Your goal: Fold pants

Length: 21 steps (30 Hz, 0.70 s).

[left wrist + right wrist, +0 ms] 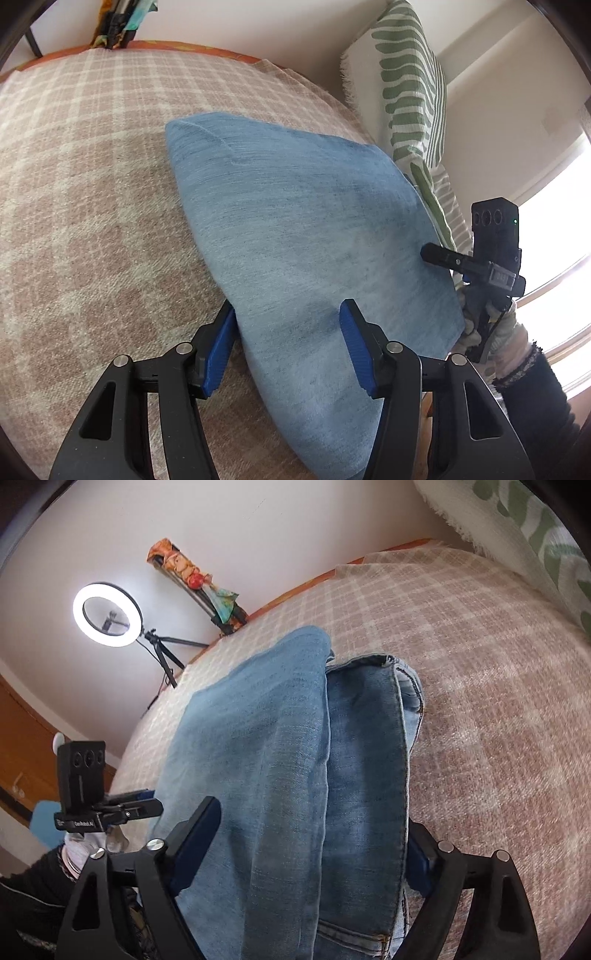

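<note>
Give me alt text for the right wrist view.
Folded blue jeans lie on a checked blanket, between the open right gripper fingers. The left gripper rests at their left edge; a lit ring light stands behind.

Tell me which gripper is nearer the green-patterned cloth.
Right. The right gripper sits at the jeans' edge, just beside the green-patterned cloth. The left gripper is at the jeans' opposite edge, farther off.
</note>
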Available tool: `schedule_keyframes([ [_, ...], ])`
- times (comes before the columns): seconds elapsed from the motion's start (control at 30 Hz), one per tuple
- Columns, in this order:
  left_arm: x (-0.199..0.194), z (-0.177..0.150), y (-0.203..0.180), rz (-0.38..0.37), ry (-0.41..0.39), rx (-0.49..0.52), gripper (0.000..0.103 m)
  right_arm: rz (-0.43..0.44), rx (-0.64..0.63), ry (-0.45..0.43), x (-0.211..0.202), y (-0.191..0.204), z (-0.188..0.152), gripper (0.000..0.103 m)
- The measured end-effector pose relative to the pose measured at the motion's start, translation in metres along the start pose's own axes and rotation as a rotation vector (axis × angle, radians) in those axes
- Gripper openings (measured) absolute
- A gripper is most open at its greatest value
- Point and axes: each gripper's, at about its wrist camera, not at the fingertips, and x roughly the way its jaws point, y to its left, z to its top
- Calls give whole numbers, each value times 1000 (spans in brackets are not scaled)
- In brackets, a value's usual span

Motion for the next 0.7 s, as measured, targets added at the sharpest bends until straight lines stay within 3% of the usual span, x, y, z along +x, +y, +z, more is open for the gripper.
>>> schedule_keyframes([
  [0.13, 6, 3, 0, 3, -29, -39, 55, -75, -59, 31, 9, 14, 1, 98],
  [0.2, 10, 5, -4, 17, -35, -28, 56, -162, -89, 46, 15, 25, 0, 93],
  [0.23, 12, 6, -9, 29, -37, -8, 55, -177, -86, 47, 14, 27, -1, 87],
  [0.3, 15, 6, -16, 59, -45, 29, 42, -181, -44, 29, 9, 27, -1, 71],
  [0.37, 14, 6, -25, 88, -72, 67, 32, -210, -51, 9, 3, 33, -2, 46],
  [0.43, 11, 6, -30, 101, -93, 96, 27, -272, -86, 2, -4, 42, -1, 34],
  [0.53, 6, 6, -37, 113, -120, 136, 23, -329, -122, -5, -12, 56, 0, 26],
  [0.7, -1, 2, -38, 113, -148, 176, 20, -411, -202, -22, -16, 81, 1, 22],
])
